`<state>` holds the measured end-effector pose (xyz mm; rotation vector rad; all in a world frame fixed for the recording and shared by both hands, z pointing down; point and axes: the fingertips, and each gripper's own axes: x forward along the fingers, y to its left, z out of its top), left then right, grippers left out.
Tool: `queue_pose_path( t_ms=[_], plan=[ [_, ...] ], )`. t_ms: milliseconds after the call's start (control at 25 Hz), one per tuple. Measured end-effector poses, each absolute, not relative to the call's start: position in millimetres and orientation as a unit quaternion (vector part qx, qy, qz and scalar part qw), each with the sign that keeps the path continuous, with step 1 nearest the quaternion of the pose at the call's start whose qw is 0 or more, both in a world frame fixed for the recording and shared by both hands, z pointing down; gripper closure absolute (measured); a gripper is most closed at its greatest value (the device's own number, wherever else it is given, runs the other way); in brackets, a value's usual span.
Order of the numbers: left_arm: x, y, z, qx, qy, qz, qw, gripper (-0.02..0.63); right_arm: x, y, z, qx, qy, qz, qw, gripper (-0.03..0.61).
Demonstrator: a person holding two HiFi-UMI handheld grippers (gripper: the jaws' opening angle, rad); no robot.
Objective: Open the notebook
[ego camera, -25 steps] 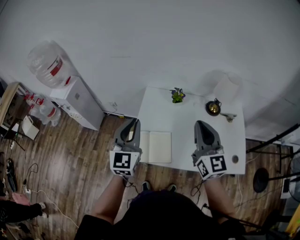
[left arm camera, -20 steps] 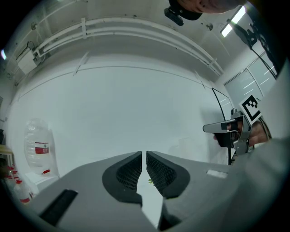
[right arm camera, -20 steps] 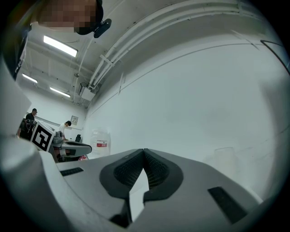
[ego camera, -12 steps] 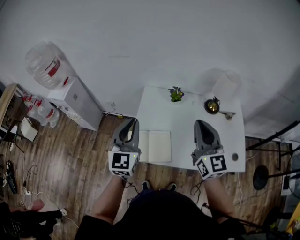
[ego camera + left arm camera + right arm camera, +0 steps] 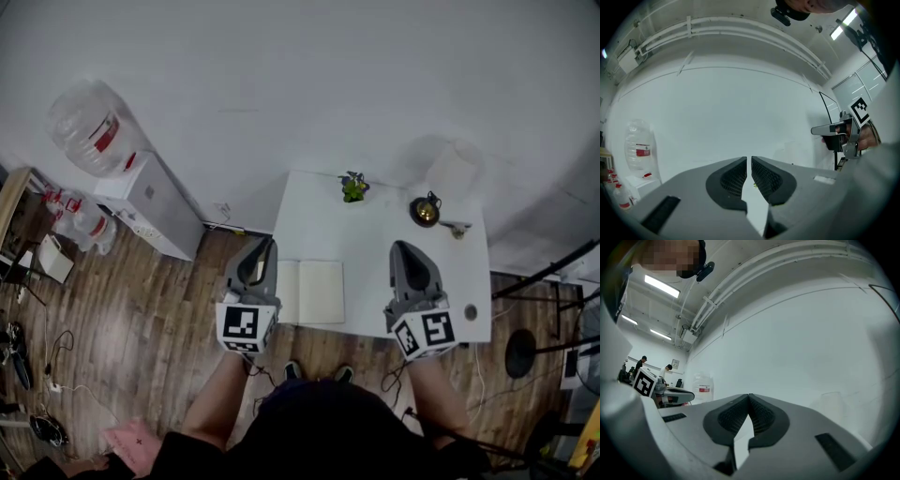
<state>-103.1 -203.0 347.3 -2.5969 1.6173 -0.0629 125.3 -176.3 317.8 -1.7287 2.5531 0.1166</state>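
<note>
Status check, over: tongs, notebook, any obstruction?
Left tongs barely apart, empty; right tongs shut, empty. Notebook flat on table, looks open already. Plant far back, nothing obstructing.

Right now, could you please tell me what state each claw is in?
Left claw: open just a crack, holding nothing.
Right claw: closed, holding nothing.

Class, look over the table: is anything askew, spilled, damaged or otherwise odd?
Nothing stands out. The notebook lies flat, square to the white table's edge; the small plant and brass-coloured pot stand at the back. No spill shows.
</note>
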Motion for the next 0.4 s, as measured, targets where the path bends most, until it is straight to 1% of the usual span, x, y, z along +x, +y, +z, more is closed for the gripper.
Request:
queue_pose_path(
  t_ms=[80,400],
  plan=[
    [-107,-203,350,-0.849,0.527,-0.025,0.033,0.583,123,-176,317,-0.563,0.825,0.038,0.027,0.575],
    [-117,-208,351,-0.851,0.524,-0.017,0.04,0.583,114,-178,316,-0.565,0.823,0.045,0.025,0.575]
  ],
)
